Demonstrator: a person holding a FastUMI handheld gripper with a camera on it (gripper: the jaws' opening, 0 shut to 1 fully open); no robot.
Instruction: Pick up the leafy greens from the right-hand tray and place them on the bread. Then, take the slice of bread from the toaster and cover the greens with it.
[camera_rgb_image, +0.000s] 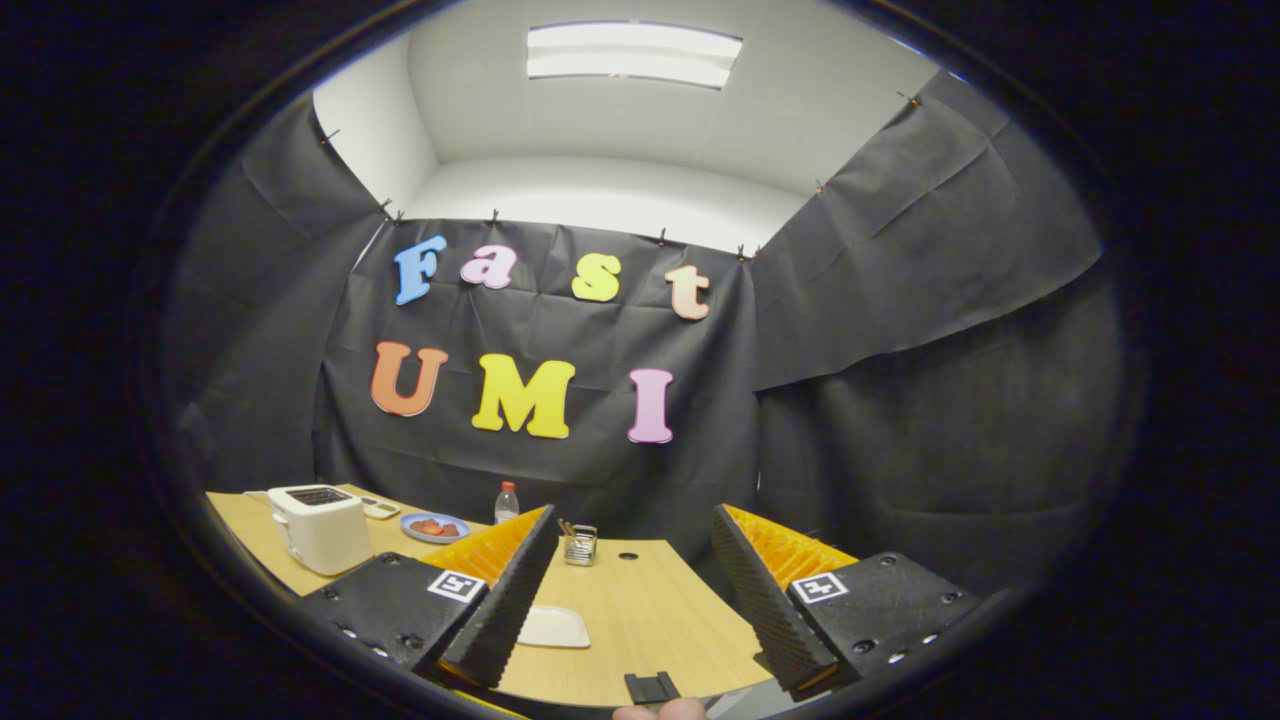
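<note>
My gripper is open and held above the near end of a wooden table, with nothing between its fingers. A white toaster stands on the table well to the left of the left finger; its top slot looks dark and I cannot tell what is in it. A white tray lies flat on the table between the fingers, partly hidden behind the left one. What it holds cannot be made out.
A blue plate with red pieces sits right of the toaster. Past it stand a clear bottle with a red cap and a small metal holder. A small black block sits at the table's near edge, above a person's fingertip.
</note>
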